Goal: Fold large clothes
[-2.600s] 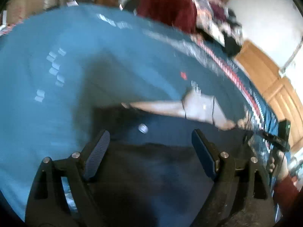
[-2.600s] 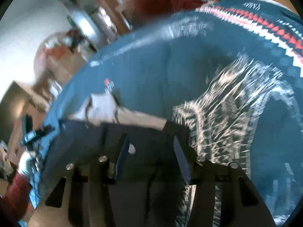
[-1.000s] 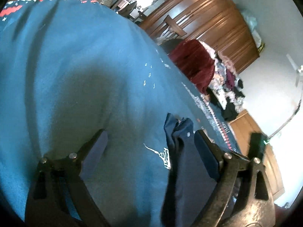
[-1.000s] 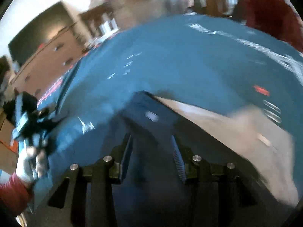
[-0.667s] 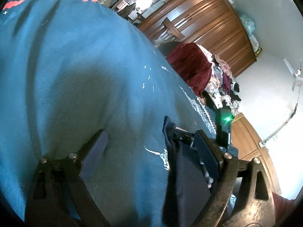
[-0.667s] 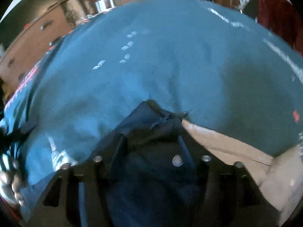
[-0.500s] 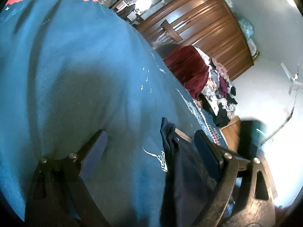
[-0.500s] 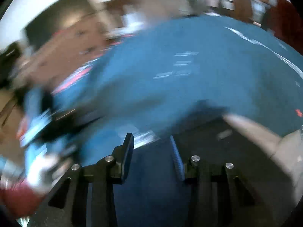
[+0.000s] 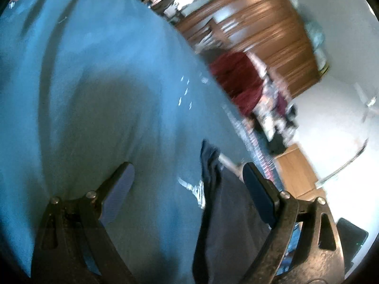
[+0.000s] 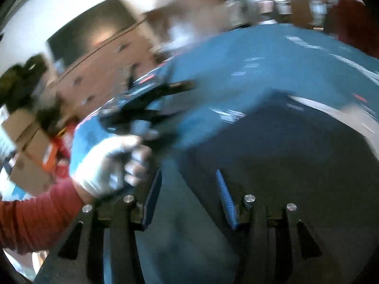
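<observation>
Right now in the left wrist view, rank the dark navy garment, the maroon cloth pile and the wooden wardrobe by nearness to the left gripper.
1. Dark navy garment: between the left gripper fingers, toward the right one.
2. Maroon cloth pile: beyond the blue bedspread, upper right.
3. Wooden wardrobe: behind the pile, against the wall.

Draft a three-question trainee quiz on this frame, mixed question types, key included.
1. True or false: the left gripper is clamped on the dark navy garment.
2. Which colour is the blanket under the garment? A) teal blue B) yellow C) white
3. In the right wrist view, what covers the hand holding the other gripper, and what colour is the sleeve?

Key:
1. False; jaws spread, fabric lies loose between them.
2. A
3. A white glove; red sleeve.
</observation>
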A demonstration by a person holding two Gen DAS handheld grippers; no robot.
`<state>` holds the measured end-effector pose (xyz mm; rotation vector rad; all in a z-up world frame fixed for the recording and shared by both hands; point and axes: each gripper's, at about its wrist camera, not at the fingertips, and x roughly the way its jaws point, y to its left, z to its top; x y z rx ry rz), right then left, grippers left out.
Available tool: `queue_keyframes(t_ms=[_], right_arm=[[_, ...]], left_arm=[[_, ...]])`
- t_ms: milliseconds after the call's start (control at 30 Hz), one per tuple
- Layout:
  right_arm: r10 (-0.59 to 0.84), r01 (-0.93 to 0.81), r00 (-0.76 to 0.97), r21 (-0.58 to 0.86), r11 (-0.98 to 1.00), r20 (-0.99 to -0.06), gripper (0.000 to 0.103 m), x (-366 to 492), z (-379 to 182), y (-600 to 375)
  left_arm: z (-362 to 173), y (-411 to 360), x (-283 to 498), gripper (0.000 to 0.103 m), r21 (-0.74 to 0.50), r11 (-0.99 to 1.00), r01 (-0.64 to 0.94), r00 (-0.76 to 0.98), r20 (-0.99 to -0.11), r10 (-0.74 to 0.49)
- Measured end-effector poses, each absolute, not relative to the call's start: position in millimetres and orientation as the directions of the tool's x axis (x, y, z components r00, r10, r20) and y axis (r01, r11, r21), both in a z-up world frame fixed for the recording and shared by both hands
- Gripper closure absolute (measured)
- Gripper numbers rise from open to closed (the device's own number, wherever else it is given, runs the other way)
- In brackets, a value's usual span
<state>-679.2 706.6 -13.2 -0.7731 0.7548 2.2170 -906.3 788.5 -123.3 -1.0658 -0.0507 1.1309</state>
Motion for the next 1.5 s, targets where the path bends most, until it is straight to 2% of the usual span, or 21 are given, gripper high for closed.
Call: queue_keyframes(t_ms=[133,167,233,267,333,400,467,533,600,700,767,833,900,1500], right_arm=[[0.518,-0.893,-0.422,0.244,-0.378,-0.744,0.049,-555.1,-24.1,652.9],[0.527,-0.912,-0.389,0.234,-0.338,-0.755,0.049,-533.3,-25.5,642.9],[0.549,-0.958,-0.284,0.209,-0.197,-0.786,0.046,-469.3,-38.9,610.6],[0.558,-0.97,-0.243,0.196,-0.143,-0.794,0.044,-447.0,-42.9,598.9],[0.577,-0.988,-0.122,0.152,0.003,-0.807,0.041,-390.7,-57.4,575.5],[0.58,-0.983,-0.041,0.138,0.124,-0.814,0.039,-336.5,-64.9,564.2],[0.589,-0.964,0.032,0.13,0.23,-0.807,0.036,-294.5,-74.1,560.3],[0.597,-0.948,0.065,0.136,0.286,-0.8,0.036,-260.5,-81.8,560.5],[0.598,-0.946,0.094,0.116,0.303,-0.796,0.036,-251.9,-91.2,575.0],[0.596,-0.954,0.104,0.089,0.286,-0.796,0.034,-251.9,-105.9,596.8],[0.609,-0.957,0.112,0.08,0.278,-0.785,0.026,-250.0,-109.9,598.2],[0.622,-0.969,0.1,0.065,0.238,-0.777,0.008,-255.3,-116.6,601.2],[0.617,-0.977,0.103,0.037,0.209,-0.78,0.0,-260.6,-126.0,598.1],[0.623,-0.978,0.114,0.023,0.207,-0.773,0.0,-265.7,-133.1,600.8]], left_arm=[[-85.8,757.6,-836.1,0.009,-0.52,0.207,-0.829,0.495,-0.508,0.705],[-85.7,753.7,-814.1,0.009,-0.429,0.238,-0.872,0.465,-0.567,0.68],[-106.0,755.4,-791.4,0.009,-0.232,0.187,-0.955,0.298,-0.717,0.631],[-120.6,759.4,-796.6,0.011,-0.194,0.12,-0.974,0.227,-0.776,0.589],[-119.3,753.9,-819.7,0.035,-0.239,0.018,-0.971,0.203,-0.778,0.595],[-95.9,738.9,-828.9,0.028,-0.191,-0.076,-0.979,0.102,-0.771,0.629],[-71.5,716.1,-818.9,0.02,-0.235,-0.05,-0.971,0.138,-0.716,0.685],[-63.0,695.7,-788.2,0.006,-0.204,0.0,-0.979,0.143,-0.688,0.711],[-72.2,683.1,-754.2,0.002,-0.17,0.051,-0.984,0.156,-0.694,0.703],[-104.6,685.1,-721.4,0.002,-0.168,0.04,-0.985,0.155,-0.761,0.63],[-120.8,685.9,-710.0,0.002,-0.154,0.013,-0.988,0.13,-0.783,0.608],[-127.3,688.6,-704.9,0.0,-0.105,0.0,-0.994,0.083,-0.788,0.61],[-128.4,690.8,-700.3,0.0,-0.078,-0.007,-0.997,0.058,-0.799,0.598],[-137.5,694.2,-691.6,0.0,-0.003,-0.026,-1.0,-0.013,-0.791,0.612]])
